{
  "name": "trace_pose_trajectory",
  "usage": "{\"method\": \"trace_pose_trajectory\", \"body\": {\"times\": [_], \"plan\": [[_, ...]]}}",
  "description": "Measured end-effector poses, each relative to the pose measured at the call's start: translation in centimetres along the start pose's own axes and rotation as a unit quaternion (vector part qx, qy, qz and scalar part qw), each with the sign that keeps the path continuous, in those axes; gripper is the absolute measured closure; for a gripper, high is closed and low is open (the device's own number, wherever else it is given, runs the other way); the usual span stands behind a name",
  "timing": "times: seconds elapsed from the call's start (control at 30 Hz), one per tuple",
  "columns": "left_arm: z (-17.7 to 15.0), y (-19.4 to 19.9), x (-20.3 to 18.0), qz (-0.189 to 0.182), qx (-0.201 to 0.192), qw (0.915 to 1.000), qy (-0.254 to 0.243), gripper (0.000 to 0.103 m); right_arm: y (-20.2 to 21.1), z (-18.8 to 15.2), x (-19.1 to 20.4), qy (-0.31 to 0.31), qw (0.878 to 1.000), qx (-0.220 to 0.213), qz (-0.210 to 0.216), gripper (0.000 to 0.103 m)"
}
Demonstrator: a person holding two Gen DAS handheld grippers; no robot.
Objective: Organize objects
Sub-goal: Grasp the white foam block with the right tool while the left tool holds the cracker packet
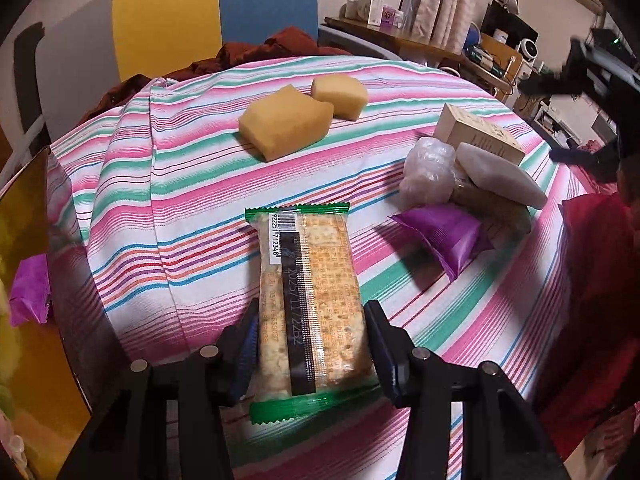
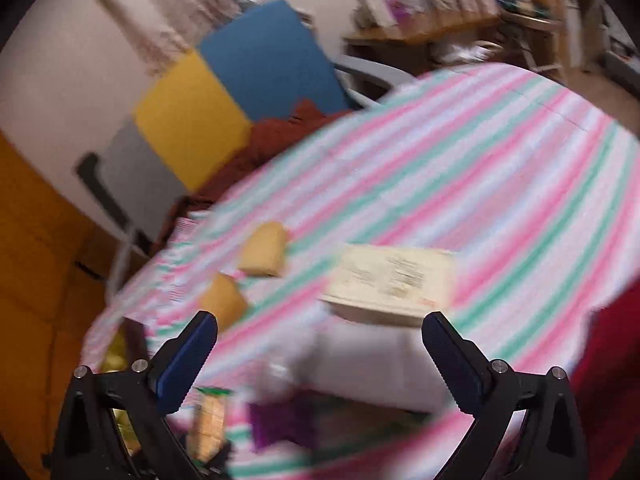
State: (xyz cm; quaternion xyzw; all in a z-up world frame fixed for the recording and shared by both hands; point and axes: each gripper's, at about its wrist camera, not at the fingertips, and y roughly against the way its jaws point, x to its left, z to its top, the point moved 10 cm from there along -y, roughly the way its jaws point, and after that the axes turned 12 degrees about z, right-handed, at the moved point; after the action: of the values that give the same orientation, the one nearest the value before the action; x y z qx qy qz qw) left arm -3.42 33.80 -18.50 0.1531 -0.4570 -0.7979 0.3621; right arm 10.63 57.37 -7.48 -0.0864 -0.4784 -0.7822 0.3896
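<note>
Crinkly green-edged plastic, a cracker packet (image 1: 310,304), clamped lengthwise between the pads of the left gripper (image 1: 310,346), near edge of the striped tablecloth (image 1: 192,184). Right gripper (image 2: 320,344) with jaws wide apart and nothing between them, above a blurred pale pouch (image 2: 372,364) and a cream box (image 2: 394,280). Risk in the grip itself: slick film, pads only on the long sides near the lower end, so likely to slide or twist out on a lift, or to crush the crackers under a harder squeeze. Another risk in the crowded heap on the right: purple sachet (image 1: 446,238), bubble-wrapped bundle (image 1: 428,172), pale pouch and box all leaning on each other, easy to knock apart with a careless reach. Also loose cloth with a fold running down it, liable to drag and shift the two yellow sponges (image 1: 286,122) farther back. Beyond the table: a chair back in grey, yellow and blue panels (image 1: 212,12), dark red fabric bunched behind the cloth, curtains, and a cluttered wooden shelf with cartons. Gold box wall at the far left, a purple wrapper against it.
</note>
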Motion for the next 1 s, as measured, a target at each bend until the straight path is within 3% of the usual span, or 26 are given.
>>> {"method": "trace_pose_trajectory", "body": {"times": [0.13,0.23,0.37,0.5,0.57,0.77,0.9,1.0], "plan": [[0.1,0.0,0.1,-0.008,-0.003,0.9999,0.007,0.053,0.0,-0.7,-2.4,-0.022,0.998,0.047,-0.044,0.000],[0.2,0.0,0.3,-0.019,-0.003,0.9997,0.015,0.053,-0.3,-0.7,-1.6,0.037,0.993,0.089,-0.065,0.000],[0.3,0.0,0.4,-0.024,-0.002,0.9994,0.026,0.053,-2.0,-2.4,0.9,0.180,0.961,0.196,-0.074,0.000],[0.3,0.0,0.4,-0.028,-0.001,0.9992,0.028,0.053,-4.3,-2.7,-0.5,0.196,0.943,0.248,-0.104,0.000],[0.3,0.0,0.4,-0.028,-0.001,0.9992,0.028,0.053,-5.3,-2.3,-1.5,0.181,0.943,0.254,-0.113,0.000],[0.3,0.0,0.3,-0.028,-0.001,0.9992,0.028,0.053,-6.7,-3.2,-3.0,0.121,0.949,0.283,-0.075,0.000],[0.3,0.0,0.3,-0.028,-0.003,0.9992,0.028,0.053,-5.1,-4.7,-0.8,0.141,0.944,0.295,-0.035,0.000],[0.3,0.0,0.3,-0.029,-0.002,0.9991,0.030,0.053,-4.5,-6.0,0.0,0.184,0.934,0.301,-0.054,0.000]]}}
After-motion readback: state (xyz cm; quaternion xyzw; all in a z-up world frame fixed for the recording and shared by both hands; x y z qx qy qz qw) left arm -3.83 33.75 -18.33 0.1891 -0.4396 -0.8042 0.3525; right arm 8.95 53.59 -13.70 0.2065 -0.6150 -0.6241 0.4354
